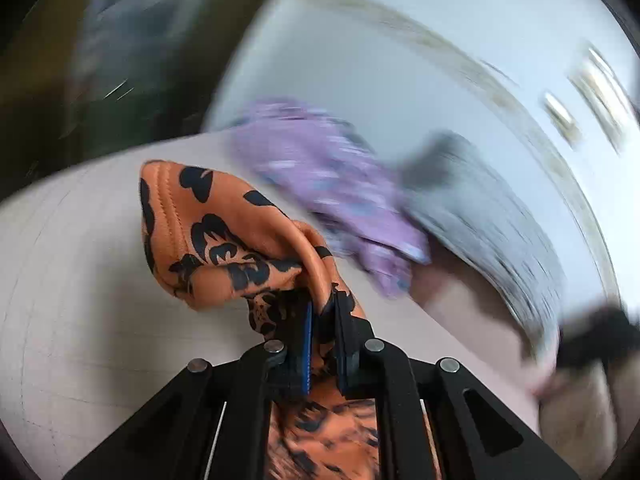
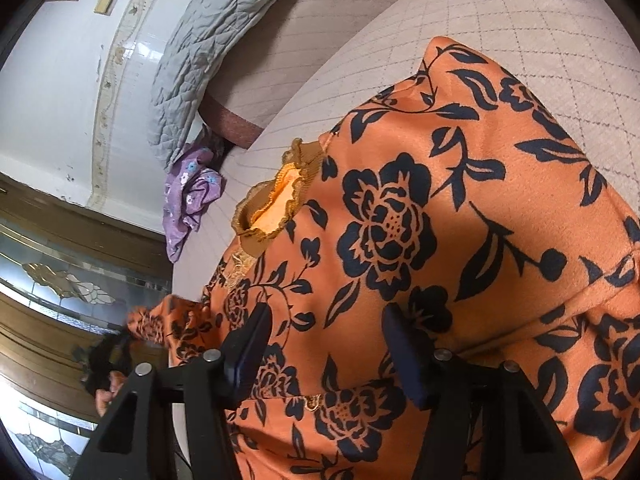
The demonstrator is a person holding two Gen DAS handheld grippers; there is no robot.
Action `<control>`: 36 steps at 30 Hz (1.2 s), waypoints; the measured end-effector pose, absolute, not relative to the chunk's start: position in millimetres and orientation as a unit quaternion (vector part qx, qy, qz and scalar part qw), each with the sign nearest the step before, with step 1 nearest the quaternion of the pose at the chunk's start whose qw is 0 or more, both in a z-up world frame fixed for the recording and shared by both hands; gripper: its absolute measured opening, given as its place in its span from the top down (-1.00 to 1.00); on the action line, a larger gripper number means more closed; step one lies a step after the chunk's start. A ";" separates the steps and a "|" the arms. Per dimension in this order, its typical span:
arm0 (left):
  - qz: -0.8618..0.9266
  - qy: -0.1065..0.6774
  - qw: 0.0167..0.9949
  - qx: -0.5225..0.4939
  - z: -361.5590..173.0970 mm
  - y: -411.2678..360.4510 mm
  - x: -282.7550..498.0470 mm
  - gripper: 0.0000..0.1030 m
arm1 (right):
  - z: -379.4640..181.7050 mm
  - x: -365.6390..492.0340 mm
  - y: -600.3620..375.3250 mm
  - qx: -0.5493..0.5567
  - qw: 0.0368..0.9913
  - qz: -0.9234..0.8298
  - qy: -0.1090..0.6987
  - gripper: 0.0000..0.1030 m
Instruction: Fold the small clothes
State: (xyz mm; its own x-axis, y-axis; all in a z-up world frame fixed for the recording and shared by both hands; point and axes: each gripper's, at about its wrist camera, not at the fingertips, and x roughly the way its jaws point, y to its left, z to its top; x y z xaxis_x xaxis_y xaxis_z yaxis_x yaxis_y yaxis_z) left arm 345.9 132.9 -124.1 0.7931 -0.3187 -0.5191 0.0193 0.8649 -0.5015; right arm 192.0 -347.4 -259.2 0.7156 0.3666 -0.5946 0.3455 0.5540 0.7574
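Left gripper: jaws nearly closed, pinching a bunched fold of the orange garment, black floral print; cloth runs between the blue-edged pads and down toward the bottom of the frame, with a stitched hem edge lifted toward centre left. Background of the left wrist view is motion-blurred. Right gripper: jaws wide apart, nothing between them, tips low over the orange garment; contact with the cloth cannot be told. In the right wrist view the garment lies spread across the pale quilted bed surface, filling centre and right of frame, its frilled neck opening at centre left. Beyond it, a crumpled purple garment at the bed's edge, left of centre; the same purple garment is blurred in the left wrist view. Grey quilted blanket upper left, against a white tiled wall.
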 end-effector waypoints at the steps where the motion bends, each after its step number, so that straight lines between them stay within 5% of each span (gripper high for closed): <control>1: -0.125 0.305 0.918 -0.220 -111.9 107.3 338.2 0.81 | -257.5 190.8 -347.7 0.474 0.797 0.007 0.374 -0.17; 7: -0.310 0.314 0.897 -0.031 -75.1 -51.2 275.1 0.73 | -246.7 180.8 -359.5 0.485 0.802 0.002 0.349 -0.17; 11: -0.346 0.304 0.886 0.057 -72.5 -95.6 238.4 -0.06 | -243.2 169.3 -379.2 0.509 0.794 -0.012 0.332 -0.23; 17: -0.263 0.299 0.917 -0.034 -70.6 -27.2 256.7 -0.48 | -235.9 154.6 -400.7 0.544 0.783 -0.012 0.302 -0.33; 23: -0.138 0.408 0.901 -0.055 -142.4 23.2 308.0 -0.45 | -232.1 163.6 -398.8 0.537 0.787 0.001 0.303 -0.33; 30: -0.175 0.458 0.871 -0.002 -190.0 13.6 312.1 0.39 | -233.4 198.8 -404.4 0.524 0.792 -0.005 0.312 -0.33; 36: -0.248 0.480 0.839 0.062 -210.6 -20.8 288.9 0.74 | -233.3 234.7 -418.8 0.491 0.815 -0.021 0.306 -0.26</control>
